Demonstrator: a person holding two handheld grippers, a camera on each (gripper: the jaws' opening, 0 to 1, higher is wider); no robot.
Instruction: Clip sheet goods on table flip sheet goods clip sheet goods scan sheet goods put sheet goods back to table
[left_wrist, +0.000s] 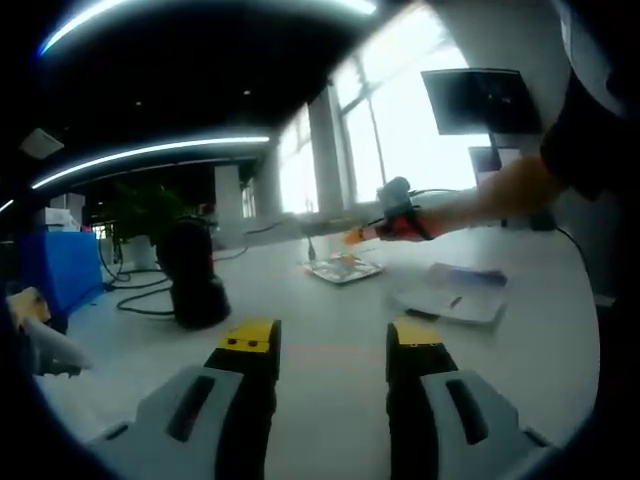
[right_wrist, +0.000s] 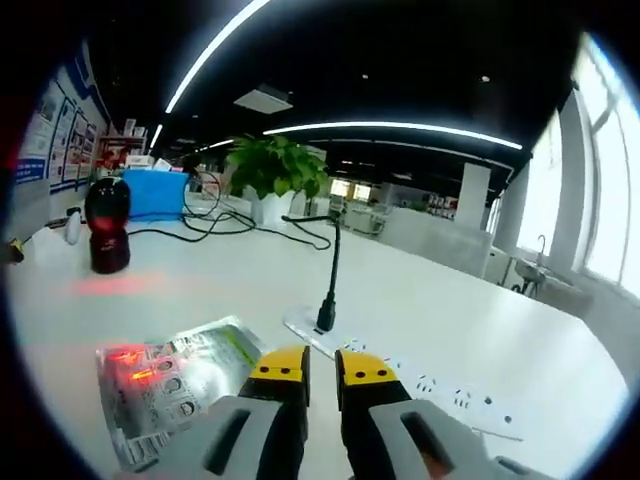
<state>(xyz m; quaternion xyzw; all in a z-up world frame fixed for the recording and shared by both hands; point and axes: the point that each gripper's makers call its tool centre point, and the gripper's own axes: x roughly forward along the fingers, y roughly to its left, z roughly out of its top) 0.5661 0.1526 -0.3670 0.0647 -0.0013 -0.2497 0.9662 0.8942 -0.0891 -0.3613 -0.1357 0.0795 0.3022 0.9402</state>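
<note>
While the right tool (right_wrist: 320, 368) sits nearly clenched beside the foil sheet goods (right_wrist: 180, 380) lying on the bench (right_wrist: 440, 310), red scanner (right_wrist: 107, 225) light falls across the packet. A glancing grip could slide it. The left tool (left_wrist: 330, 345) hangs released, empty.

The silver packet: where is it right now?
In the right gripper view the silver packet lies flat on the white table, just left of the right gripper, with red scanner light on its near-left part.
</note>
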